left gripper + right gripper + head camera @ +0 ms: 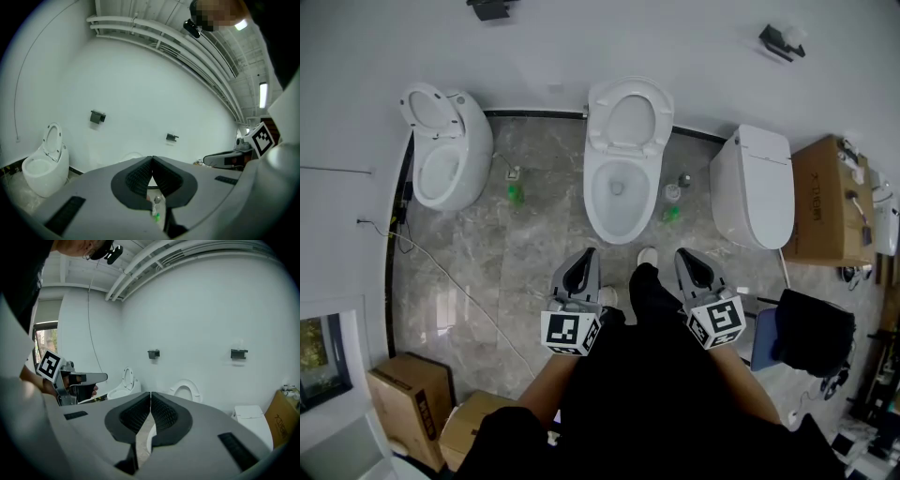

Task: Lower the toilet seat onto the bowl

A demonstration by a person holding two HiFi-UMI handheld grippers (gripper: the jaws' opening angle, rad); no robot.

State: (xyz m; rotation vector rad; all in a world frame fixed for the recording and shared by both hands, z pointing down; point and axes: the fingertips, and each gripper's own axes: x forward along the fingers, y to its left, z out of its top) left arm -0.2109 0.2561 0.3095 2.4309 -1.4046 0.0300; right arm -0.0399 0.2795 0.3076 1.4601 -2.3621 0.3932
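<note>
Both claws are out in front of me, level with each other, aimed at the middle toilet of three. The left claw [584, 262] is closed tight, pads together, with nothing between them. The right claw [689, 262] is the same, closed and empty. That makes sense to me: nothing needs pinching yet, and closed tips could nudge a seat forward.

The toilet seat [598, 120] stands raised against the wall, well ahead of the claws and between their two lines. The open bowl [590, 197] lies nearer, just beyond the tips. The seat leans back past its hinge, so I judge it stays up until it is tipped.

Off to the left claw's side sits another toilet [441, 155], its seat up too. Beyond the right claw is a toilet with a closed lid [759, 183].

As for writing, a cardboard box [825, 202] far right of the right claw carries dark print, too small to read. The marker cubes show only black-and-white squares. I can see no brand on the porcelain.
</note>
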